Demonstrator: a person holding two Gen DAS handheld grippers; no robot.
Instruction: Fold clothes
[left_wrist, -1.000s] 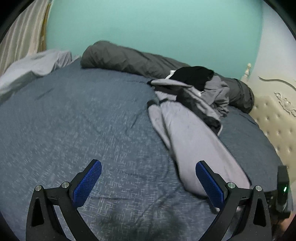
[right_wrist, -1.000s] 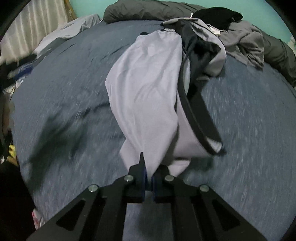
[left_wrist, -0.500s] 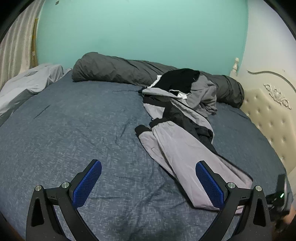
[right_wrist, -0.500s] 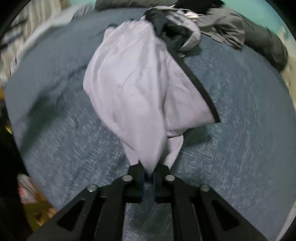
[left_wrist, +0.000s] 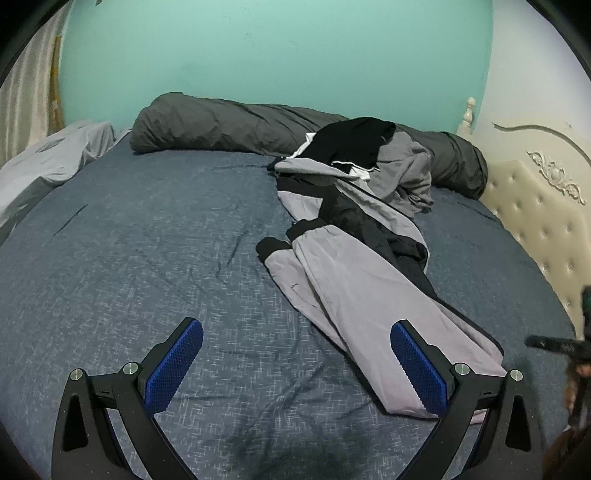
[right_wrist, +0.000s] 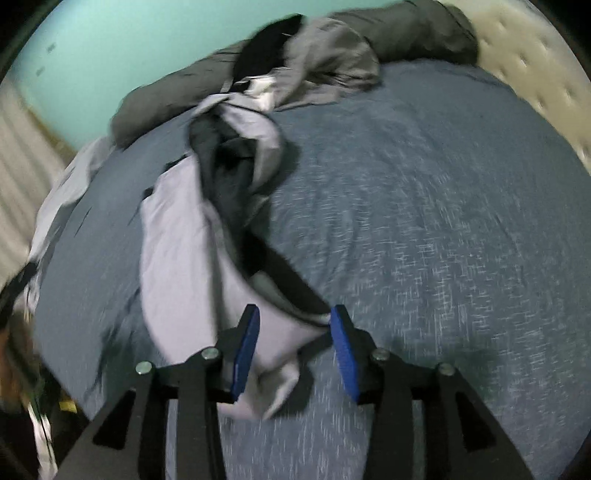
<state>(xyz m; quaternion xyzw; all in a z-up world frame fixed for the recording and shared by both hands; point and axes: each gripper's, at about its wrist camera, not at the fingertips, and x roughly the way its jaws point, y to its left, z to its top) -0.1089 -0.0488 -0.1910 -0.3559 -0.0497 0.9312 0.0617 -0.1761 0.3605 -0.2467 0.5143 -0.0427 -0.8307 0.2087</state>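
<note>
The garment (left_wrist: 354, 280) lies stretched on the bed (left_wrist: 147, 258), its near end between the jaws of the right gripper (right_wrist: 293, 350) and just right of the left gripper (left_wrist: 299, 365). Beyond it, the clothes pile (left_wrist: 373, 155) rests against the rolled duvet (left_wrist: 229, 125) at the far edge.

one bed (left_wrist: 147, 258), one rolled dark duvet (left_wrist: 229, 125), one pile of clothes (left_wrist: 362, 177), two claws, one headboard (left_wrist: 535, 206)

The right gripper (right_wrist: 293, 350), clamped on the light grey, black-trimmed fabric trousers (right_wrist: 177, 258) a second ago, has just been opening its jaws. The trousers' end now lies slack between them.
</note>
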